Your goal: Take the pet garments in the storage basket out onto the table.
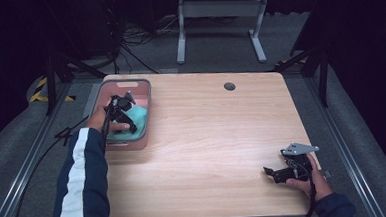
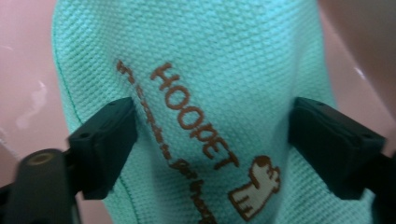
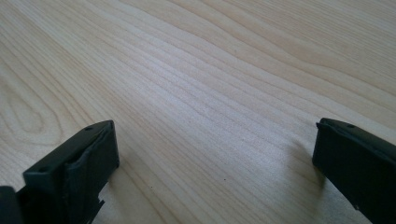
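Overhead, the wooden table carries a pink plastic bin at its far left corner, with a mint-green cloth printed "HOOPET" lying inside. Down in the bin, the left gripper has its jaws spread wide over the cloth. Near the table's front right edge, the right gripper rests low above bare wood, its jaws likewise wide apart.

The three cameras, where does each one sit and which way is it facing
High view: above the person's side, looking forward and down on the table; both forearms, left gripper and right gripper show.
Left gripper view: rides the left gripper, looking between its open jaws at a teal cloth in the pink bin.
Right gripper view: rides the right gripper, looking between its open jaws along bare tabletop.
Shared: high and left gripper views both show cloth and bin.
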Action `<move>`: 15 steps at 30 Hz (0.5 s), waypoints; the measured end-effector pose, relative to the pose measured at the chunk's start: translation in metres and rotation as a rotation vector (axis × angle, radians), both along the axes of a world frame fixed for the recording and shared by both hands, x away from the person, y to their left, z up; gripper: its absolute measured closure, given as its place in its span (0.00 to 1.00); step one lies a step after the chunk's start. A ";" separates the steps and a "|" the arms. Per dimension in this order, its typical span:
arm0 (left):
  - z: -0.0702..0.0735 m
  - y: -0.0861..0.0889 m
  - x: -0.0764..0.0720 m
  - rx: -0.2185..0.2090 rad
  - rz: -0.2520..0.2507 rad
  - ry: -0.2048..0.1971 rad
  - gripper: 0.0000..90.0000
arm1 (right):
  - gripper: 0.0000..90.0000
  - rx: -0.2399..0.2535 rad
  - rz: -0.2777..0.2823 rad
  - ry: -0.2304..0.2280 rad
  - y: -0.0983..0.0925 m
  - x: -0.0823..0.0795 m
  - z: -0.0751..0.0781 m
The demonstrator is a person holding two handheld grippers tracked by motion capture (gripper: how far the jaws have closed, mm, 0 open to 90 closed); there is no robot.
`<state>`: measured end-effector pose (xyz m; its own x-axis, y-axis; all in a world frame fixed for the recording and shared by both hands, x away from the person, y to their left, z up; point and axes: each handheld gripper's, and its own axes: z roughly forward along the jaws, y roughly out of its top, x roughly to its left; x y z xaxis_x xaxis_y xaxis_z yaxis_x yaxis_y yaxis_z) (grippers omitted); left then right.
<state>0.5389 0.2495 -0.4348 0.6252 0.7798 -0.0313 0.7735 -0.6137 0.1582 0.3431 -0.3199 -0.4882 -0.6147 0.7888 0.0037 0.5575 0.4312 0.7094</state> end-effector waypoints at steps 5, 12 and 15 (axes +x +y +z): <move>0.001 0.003 0.000 -0.039 0.016 0.019 0.35 | 0.01 0.000 -0.001 0.000 0.000 0.000 0.000; 0.004 0.003 -0.004 -0.065 -0.003 0.031 0.58 | 0.01 0.000 -0.001 0.002 0.000 -0.001 0.000; 0.006 0.001 -0.005 -0.063 -0.009 0.025 0.67 | 0.01 0.000 -0.001 0.002 0.000 -0.001 0.000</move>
<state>0.5340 0.2509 -0.4290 0.6304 0.7704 -0.0954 0.7723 -0.6101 0.1773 0.3426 -0.3204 -0.4881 -0.6138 0.7894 0.0046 0.5591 0.4307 0.7084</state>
